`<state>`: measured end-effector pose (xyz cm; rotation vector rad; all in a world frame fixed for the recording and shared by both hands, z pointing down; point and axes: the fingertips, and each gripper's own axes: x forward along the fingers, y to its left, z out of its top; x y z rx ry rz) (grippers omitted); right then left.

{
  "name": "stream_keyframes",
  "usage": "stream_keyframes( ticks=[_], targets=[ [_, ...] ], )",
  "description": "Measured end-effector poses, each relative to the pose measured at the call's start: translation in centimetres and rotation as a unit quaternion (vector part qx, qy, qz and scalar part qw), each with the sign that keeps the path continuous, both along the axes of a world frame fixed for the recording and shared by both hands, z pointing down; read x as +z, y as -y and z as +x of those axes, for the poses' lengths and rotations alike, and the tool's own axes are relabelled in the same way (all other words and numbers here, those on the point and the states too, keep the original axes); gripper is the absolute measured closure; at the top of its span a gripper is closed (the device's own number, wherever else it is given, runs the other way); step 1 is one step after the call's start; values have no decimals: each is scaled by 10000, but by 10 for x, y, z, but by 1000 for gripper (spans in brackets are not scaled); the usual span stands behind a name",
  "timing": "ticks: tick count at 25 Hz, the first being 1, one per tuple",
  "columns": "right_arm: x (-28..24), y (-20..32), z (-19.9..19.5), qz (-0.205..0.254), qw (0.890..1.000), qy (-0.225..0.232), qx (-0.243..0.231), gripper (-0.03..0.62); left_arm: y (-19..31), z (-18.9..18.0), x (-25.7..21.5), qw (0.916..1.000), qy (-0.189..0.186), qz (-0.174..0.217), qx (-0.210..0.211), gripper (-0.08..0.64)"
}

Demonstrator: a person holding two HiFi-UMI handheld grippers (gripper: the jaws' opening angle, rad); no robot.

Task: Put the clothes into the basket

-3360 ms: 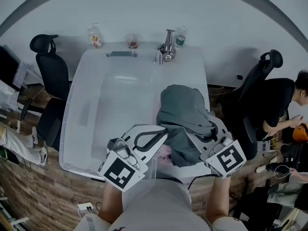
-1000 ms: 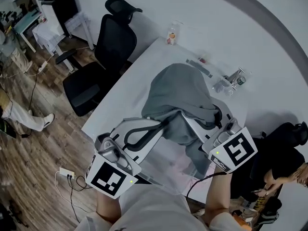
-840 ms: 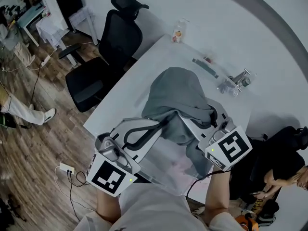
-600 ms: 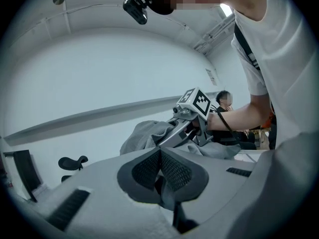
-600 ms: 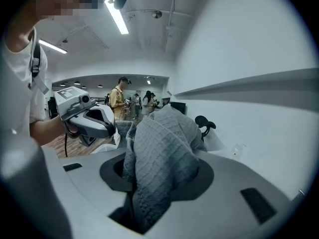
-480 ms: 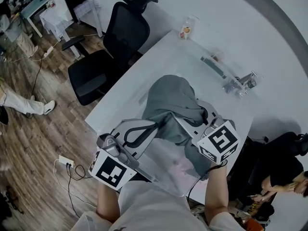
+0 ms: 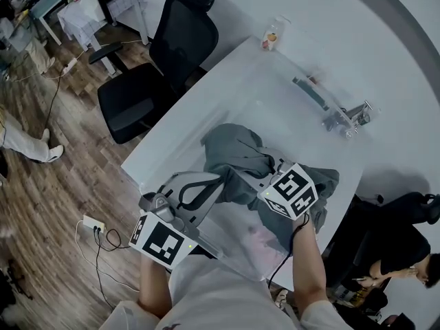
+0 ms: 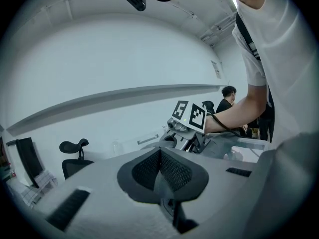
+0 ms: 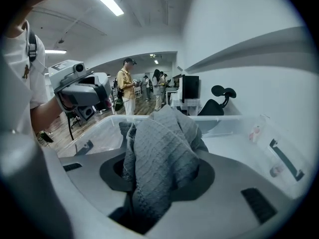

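A: Right gripper (image 9: 157, 183) first: its jaws are clamped on a bunched fold of the grey cloth (image 9: 162, 153). The knit spills up and over both pads.

B: And the left gripper (image 8: 160, 171)?

A: Pads pressed together with nothing between them. It sits just beside the cloth on the near side and isn't holding any of it.

B: So where's the cloth relative to the basket (image 7: 275, 108)?

A: Over the near end of the clear basket, piled up and hanging from the right gripper. Most of it looks to be inside the walls. One flap reaches toward the near right rim, and I can't tell whether it hangs over.

B: How would you finish this well?

A: I'd say take the right gripper lower and further toward the middle before letting go, so the heap lands on the basket floor and doesn't catch on the rim. Release only once the weight is resting on the floor.

B: Any job for the left one?

A: It's closed, so it could serve as a pusher and nudge that flap inward. The cloth is soft and heavy, so it'll probably slump wherever it's dropped. The far half of the basket is bare, so there's plenty of room to aim for.
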<state>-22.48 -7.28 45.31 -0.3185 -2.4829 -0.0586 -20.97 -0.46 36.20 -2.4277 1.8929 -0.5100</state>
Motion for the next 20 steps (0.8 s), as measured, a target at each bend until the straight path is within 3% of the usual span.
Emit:
stream_keyframes(
  ticks=[15,20],
  targets=[
    [75,-19,-2,-186,9946,-877,-526,426,-4,-2,40,9976,-15,-687,-30,555],
    [104,-23,-4,-233,9913,-1123,-652,425,-6,-4,53,9973,66,-737,-12,555]
  ],
)
